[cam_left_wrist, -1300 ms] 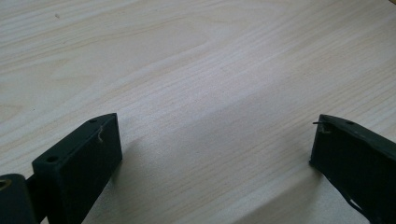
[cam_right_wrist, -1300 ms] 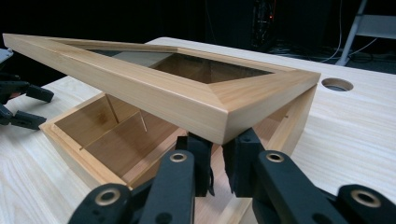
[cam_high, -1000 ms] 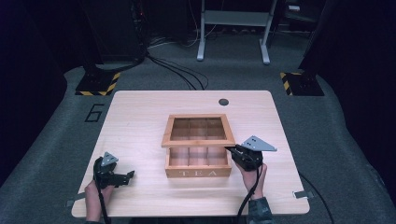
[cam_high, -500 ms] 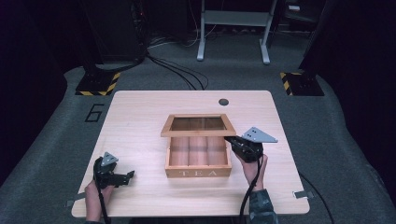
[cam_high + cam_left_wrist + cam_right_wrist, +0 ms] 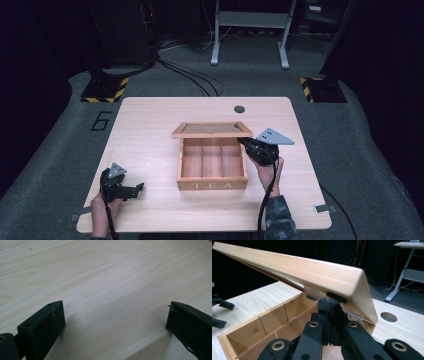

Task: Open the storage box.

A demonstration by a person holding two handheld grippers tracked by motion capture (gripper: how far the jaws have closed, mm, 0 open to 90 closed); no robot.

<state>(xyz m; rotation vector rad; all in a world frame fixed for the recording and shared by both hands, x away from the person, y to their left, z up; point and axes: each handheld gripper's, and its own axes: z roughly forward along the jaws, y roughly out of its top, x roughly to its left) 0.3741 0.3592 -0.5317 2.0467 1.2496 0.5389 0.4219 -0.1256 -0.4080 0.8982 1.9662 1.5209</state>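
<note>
The right hand-held gripper (image 5: 246, 142), jaws pressed together, props the lid (image 5: 212, 130) of the tea box (image 5: 212, 185) mid-surface from its right edge; the left hand-held gripper (image 5: 139, 188), spread wide, rests far left.

A pale wooden table (image 5: 150, 130) sits on grey carpet (image 5: 60, 130), and there's a round cable hole (image 5: 239, 109) near its far edge, right of centre. Off the far left corner, a white number 6 (image 5: 102, 120) is marked on the floor. Two black bases with yellow-and-black hazard stripes, left (image 5: 104, 89) and right (image 5: 322, 89). Cables (image 5: 192, 80) snake back toward a grey metal stand (image 5: 250, 30).
</note>
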